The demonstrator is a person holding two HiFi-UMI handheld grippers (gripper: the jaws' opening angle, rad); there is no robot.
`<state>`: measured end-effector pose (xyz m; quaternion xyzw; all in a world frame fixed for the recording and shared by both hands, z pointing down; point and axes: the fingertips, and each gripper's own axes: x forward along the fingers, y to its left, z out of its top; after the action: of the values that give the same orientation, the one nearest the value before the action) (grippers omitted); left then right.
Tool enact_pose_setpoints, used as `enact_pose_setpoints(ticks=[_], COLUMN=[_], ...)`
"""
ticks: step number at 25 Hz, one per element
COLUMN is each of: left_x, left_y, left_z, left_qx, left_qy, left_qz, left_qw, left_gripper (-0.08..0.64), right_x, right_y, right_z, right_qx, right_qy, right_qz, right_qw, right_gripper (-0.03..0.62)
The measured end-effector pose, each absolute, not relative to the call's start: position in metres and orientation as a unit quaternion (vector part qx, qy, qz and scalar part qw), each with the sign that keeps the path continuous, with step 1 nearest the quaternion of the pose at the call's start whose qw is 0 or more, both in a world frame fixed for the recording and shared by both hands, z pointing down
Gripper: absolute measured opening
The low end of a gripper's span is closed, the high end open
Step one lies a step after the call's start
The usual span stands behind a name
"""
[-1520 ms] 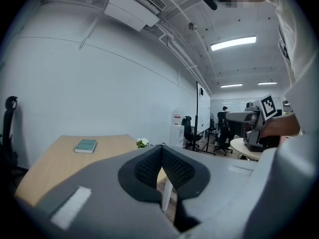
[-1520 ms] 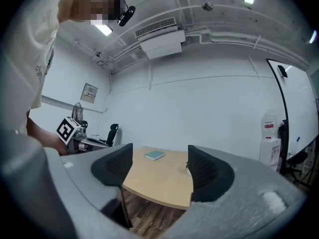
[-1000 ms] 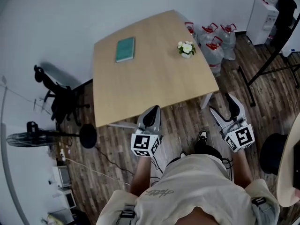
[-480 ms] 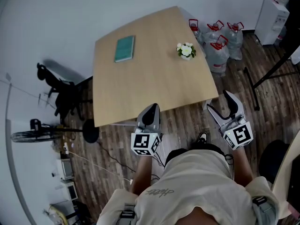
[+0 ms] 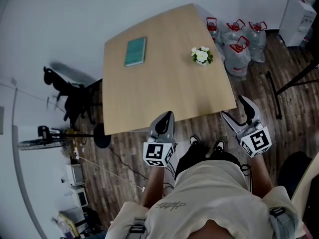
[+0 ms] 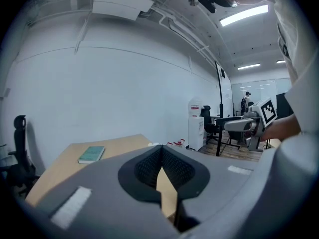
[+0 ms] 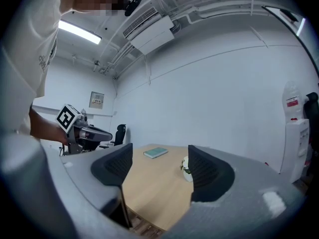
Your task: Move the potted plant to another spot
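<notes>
Half the potted plant (image 7: 185, 168) behind fingers (image 7: 209, 176) of right gripper (image 7: 160, 156).

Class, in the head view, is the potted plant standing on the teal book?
No, the potted plant stands on the bare table, well apart from the book.

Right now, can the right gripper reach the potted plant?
Probably not yet: the right gripper, empty jaws just opened wider, hangs off the table's near edge; the potted plant stands far across bare tabletop.
</notes>
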<state>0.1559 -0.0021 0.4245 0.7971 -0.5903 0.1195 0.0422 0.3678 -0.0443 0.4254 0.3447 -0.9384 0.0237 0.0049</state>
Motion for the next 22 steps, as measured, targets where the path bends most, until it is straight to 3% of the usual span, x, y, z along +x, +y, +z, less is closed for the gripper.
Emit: enact_pose_setpoints(ticks=[7,9,22], left_x=[0.133,0.132,0.092], left_y=[-0.039,-0.058,-0.147], left_z=[0.446,0.442,0.421], left_qx=[0.798,0.806,0.843], left_qy=[-0.588,-0.579,-0.532], left_qz=[0.118,0.109,0.065], left_qw=[0.063,0.059,0.041], left_gripper=[0.018,0.018,0.018], right_x=[0.345,0.338,0.296], right_y=[-0.07,-0.078,-0.135], right_z=[0.44,0.44,0.414], right_qx=[0.34,0.343,0.387], right_qy=[-0.939,-0.938,-0.92], right_qz=[0.037,0.038,0.015], right_qw=[0.024,0.034,0.057], right_gripper=[0.356,0.392,0.416])
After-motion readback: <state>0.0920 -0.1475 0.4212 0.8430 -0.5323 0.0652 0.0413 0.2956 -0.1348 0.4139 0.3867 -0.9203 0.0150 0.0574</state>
